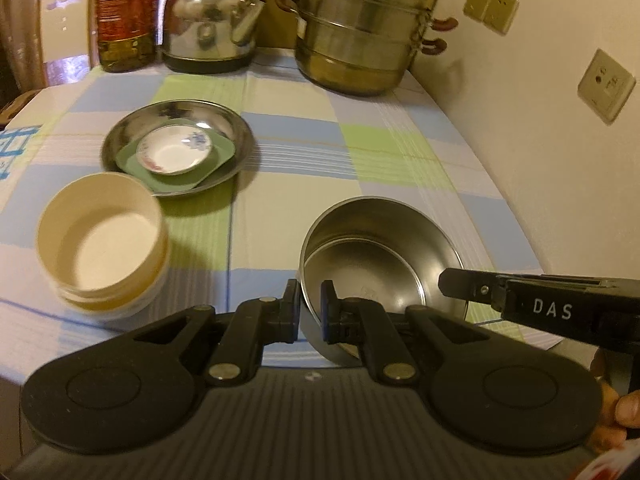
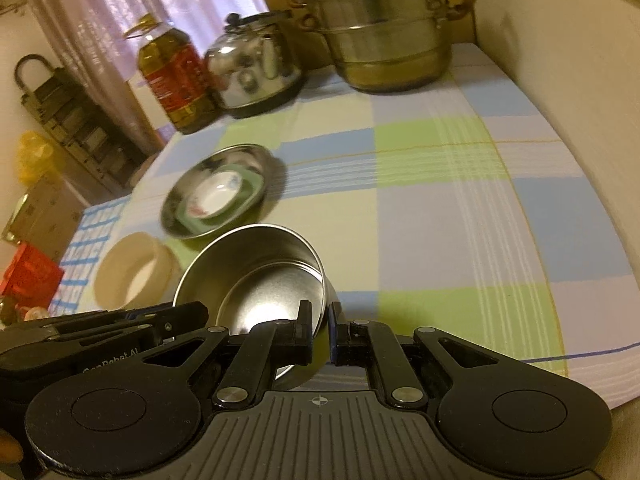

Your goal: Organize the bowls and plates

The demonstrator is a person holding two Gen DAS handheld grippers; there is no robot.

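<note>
Steel bowl (image 1: 372,264) sits low and centre in both wrist views, and both grippers look clamped on its rim: the left gripper (image 1: 310,312) has one finger outside the wall and one inside, nearly closed, and the right gripper (image 2: 320,332) pinches the opposite edge the same way. Up and left of it on the checked tablecloth (image 1: 400,140) are the cream bowl (image 1: 102,240) and the steel plate (image 1: 178,146), which already holds a green dish (image 1: 218,160) and a small white saucer (image 1: 174,152). Probably the bowl goes onto the cream one next. The risk is that slick thin rim slipping out, or the two grips pulling against each other and tipping it into the neighbouring stack.
</note>
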